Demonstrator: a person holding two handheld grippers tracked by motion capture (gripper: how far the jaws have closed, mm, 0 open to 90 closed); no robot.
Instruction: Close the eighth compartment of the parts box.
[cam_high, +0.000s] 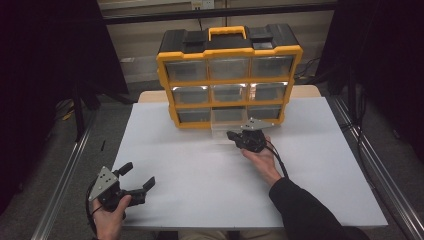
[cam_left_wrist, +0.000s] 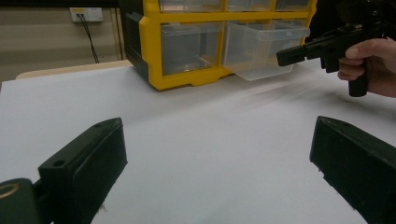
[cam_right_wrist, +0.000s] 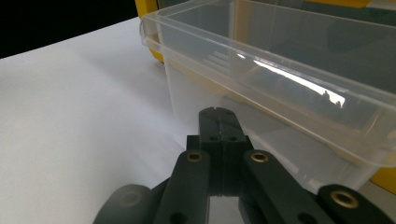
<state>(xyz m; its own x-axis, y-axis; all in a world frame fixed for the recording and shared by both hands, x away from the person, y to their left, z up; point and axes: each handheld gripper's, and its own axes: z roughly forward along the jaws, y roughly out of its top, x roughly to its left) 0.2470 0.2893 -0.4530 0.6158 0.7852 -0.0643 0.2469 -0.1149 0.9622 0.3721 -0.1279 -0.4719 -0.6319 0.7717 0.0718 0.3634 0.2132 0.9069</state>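
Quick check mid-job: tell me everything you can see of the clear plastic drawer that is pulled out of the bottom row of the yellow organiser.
The clear plastic drawer is a see-through rectangular bin with a rolled rim. It looks empty. It sticks part-way out of the middle bottom slot of the yellow and black organiser cabinet, roughly level, above the white table. The right gripper, jaws shut, sits at its front wall; whether it touches is unclear.

Dim, dark surroundings; the white table (cam_high: 200, 180) is evenly lit, glare streaks the clear drawer (cam_right_wrist: 299, 84), and near jaws blur.
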